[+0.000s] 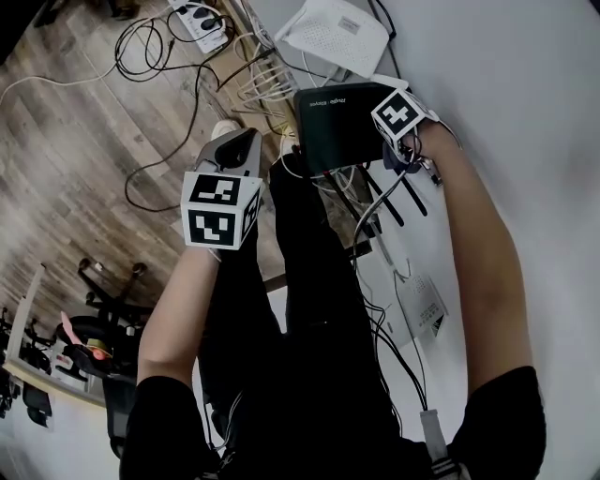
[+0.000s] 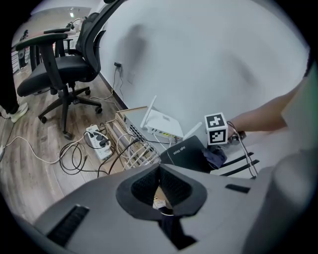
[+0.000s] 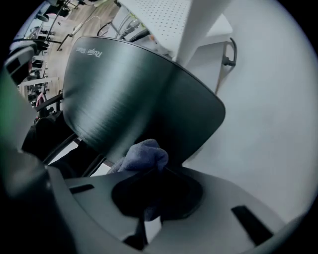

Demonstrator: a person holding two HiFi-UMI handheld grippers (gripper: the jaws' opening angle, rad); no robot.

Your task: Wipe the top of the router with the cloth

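We see the black router (image 1: 337, 122) in the upper middle of the head view, lying next to a white surface (image 1: 534, 112) with its antennas (image 1: 394, 202) pointing down the frame. In the right gripper view its dark, glossy top fills the upper left and centre.

The right gripper (image 3: 159, 171) has its 2 jaws closed on the blue cloth (image 3: 144, 154). The cloth bunches out ahead of the jaws and touches the router's top near its lower edge, at the centre of that view. In the head view this gripper sits at the router's right edge, its marker cube (image 1: 403, 112) just over the corner.

The left gripper (image 2: 160, 191) has its pads pressed together at the tips. Nothing is between them, and only a thin wedge of the scene shows through lower down. In the head view it hangs left of the router, clear of it, above the wooden floor (image 1: 66, 141).

A white router (image 1: 333, 33) lies at the top of the head view, just beyond the black one. A white power strip (image 1: 199, 19) sits at the top left among loops of cable (image 1: 159, 84). In the left gripper view, an office chair (image 2: 59, 64) stands on the floor at the upper left.
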